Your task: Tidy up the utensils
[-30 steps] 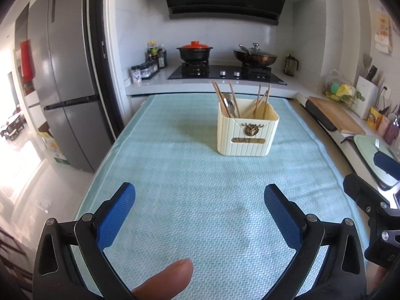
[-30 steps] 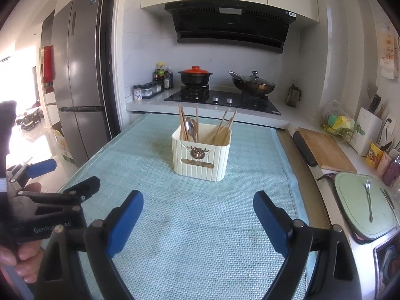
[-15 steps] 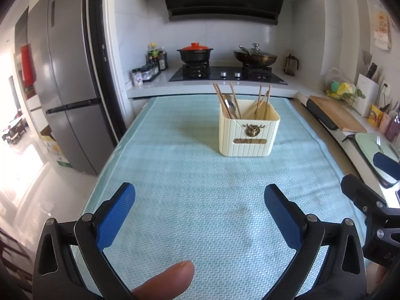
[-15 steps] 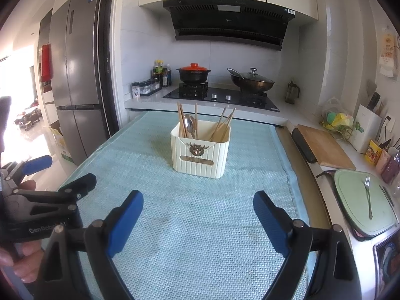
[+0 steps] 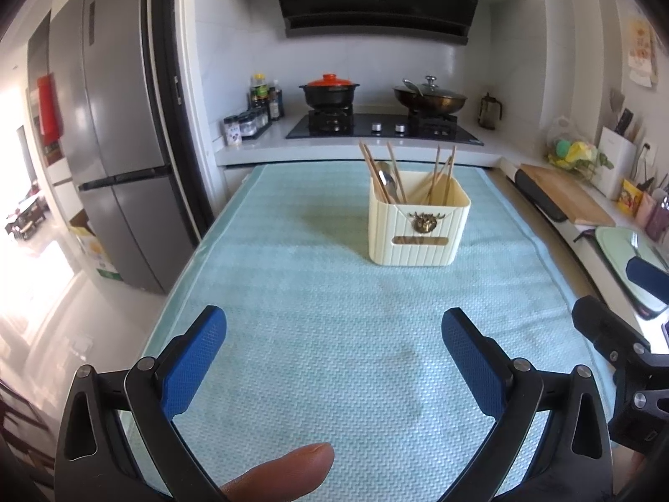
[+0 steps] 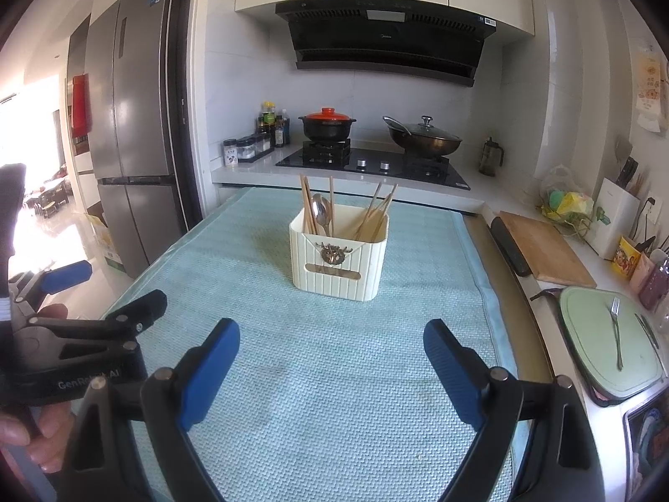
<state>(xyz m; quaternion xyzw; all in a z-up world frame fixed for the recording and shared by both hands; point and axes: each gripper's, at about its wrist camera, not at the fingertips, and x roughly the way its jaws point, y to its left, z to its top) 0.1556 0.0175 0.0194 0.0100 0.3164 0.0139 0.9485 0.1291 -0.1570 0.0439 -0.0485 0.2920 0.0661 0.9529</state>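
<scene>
A cream ribbed utensil holder (image 5: 418, 230) stands on the light blue table mat (image 5: 334, 334), far centre. It holds several wooden chopsticks (image 5: 441, 175) and a metal spoon (image 5: 386, 182). It also shows in the right wrist view (image 6: 338, 259), with the spoon (image 6: 321, 209) in its left half. My left gripper (image 5: 334, 359) is open and empty over the near mat. My right gripper (image 6: 332, 372) is open and empty, to the right of the left one. A fork (image 6: 616, 332) lies on a pale green board (image 6: 602, 343) at the right.
A fridge (image 5: 113, 154) stands left of the table. The stove behind carries a red-lidded pot (image 5: 330, 92) and a wok (image 5: 430, 98). A wooden cutting board (image 6: 543, 249) and a knife block (image 6: 616, 217) sit on the right counter.
Both grippers have drawn back and risen slightly, so the holder looks a little farther. Both stay open and empty.
</scene>
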